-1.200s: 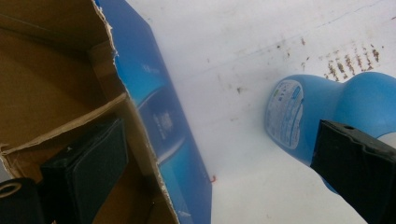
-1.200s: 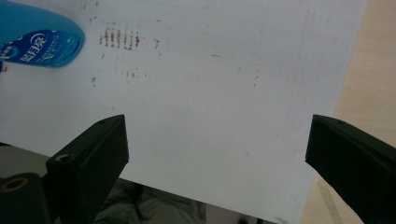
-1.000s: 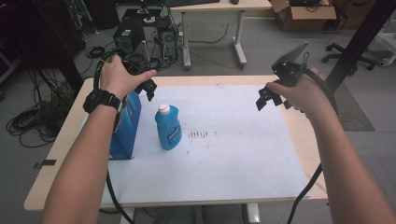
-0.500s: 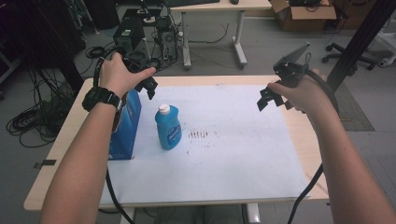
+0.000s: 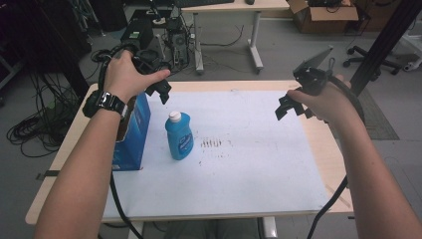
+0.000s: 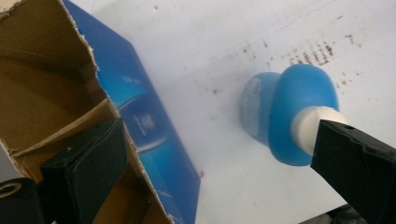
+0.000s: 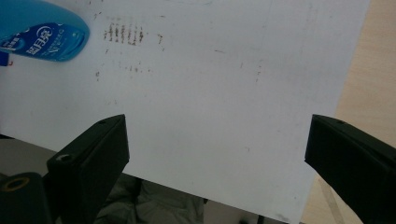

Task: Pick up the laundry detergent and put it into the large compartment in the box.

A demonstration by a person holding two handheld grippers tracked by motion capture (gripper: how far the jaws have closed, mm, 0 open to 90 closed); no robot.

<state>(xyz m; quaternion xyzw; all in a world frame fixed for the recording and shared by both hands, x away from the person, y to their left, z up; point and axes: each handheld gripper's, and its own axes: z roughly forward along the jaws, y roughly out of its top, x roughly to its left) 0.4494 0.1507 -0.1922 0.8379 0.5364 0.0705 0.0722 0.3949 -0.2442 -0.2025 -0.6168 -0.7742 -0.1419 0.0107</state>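
Bottles (image 5: 179,136): one; boxes (image 5: 134,137): one.

Wooden table (image 5: 318,144), light top, with a white mat (image 5: 249,169) covering most of it; bare wood shows along the edges. The mat carries a patch of short brown marks (image 5: 211,143) near its middle and scattered specks around it. Beyond the table, on grey floor: a desk (image 5: 234,6), dark equipment (image 5: 134,35) beside its leg, and a cardboard carton (image 5: 323,10) far right. Coiled cables (image 5: 30,129) lie at left. A chair base (image 5: 363,52) stands near a black post (image 5: 383,35) at right.
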